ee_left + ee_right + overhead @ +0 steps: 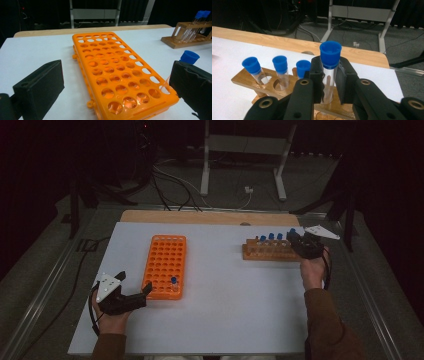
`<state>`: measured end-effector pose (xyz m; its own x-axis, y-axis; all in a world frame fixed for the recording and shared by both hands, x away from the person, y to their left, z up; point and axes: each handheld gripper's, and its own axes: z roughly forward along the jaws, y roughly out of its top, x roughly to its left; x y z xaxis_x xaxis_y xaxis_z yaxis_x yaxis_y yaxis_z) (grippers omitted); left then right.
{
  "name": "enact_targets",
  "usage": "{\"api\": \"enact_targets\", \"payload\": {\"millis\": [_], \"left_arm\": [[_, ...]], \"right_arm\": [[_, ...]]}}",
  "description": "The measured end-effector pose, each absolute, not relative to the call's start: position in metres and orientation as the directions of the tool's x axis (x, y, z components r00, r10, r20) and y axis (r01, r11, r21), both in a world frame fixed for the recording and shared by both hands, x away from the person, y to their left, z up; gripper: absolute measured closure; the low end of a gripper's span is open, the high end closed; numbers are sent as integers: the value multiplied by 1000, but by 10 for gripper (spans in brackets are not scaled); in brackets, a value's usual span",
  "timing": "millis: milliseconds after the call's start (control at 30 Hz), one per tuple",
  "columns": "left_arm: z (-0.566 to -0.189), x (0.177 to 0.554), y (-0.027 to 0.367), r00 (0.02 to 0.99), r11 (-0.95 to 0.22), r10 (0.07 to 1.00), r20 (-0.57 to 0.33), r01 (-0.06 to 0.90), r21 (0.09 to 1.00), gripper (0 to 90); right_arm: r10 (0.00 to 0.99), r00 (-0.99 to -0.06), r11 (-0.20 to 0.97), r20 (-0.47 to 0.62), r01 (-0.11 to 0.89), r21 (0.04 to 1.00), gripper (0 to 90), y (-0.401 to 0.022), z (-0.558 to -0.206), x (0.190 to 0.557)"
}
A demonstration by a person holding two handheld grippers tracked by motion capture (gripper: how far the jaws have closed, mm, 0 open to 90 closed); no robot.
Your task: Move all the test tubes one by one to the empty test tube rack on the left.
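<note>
In the right gripper view my right gripper (329,83) is shut on a clear test tube with a blue cap (330,53), held upright over the wooden rack (244,78). Its cap stands higher than the three capped tubes (280,64) still seated in that rack. From above, the right gripper (296,239) is at the right end of the wooden rack (267,252). My left gripper (134,284) rests open at the near left corner of the orange rack (165,262), which holds one blue-capped tube (173,281). That tube (189,57) peeks from behind a jaw, and the orange rack (110,62) lies between the wide-spread jaws.
The white tabletop (230,290) lies between the two racks. A strip of wooden board (200,217) runs along the far edge. Beyond the table are a white metal stand (245,150) and cables on the grey floor.
</note>
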<state>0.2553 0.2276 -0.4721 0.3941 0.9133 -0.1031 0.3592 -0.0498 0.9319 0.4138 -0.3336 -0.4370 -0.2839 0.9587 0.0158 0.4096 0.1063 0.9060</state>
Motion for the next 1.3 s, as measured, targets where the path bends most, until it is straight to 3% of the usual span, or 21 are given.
{"api": "enact_targets", "payload": {"millis": [1300], "left_arm": [[-471, 255, 228, 384, -44, 918, -104, 358, 933, 6]], "right_arm": [[919, -394, 136, 12, 346, 928, 766, -315, -398, 395]]}}
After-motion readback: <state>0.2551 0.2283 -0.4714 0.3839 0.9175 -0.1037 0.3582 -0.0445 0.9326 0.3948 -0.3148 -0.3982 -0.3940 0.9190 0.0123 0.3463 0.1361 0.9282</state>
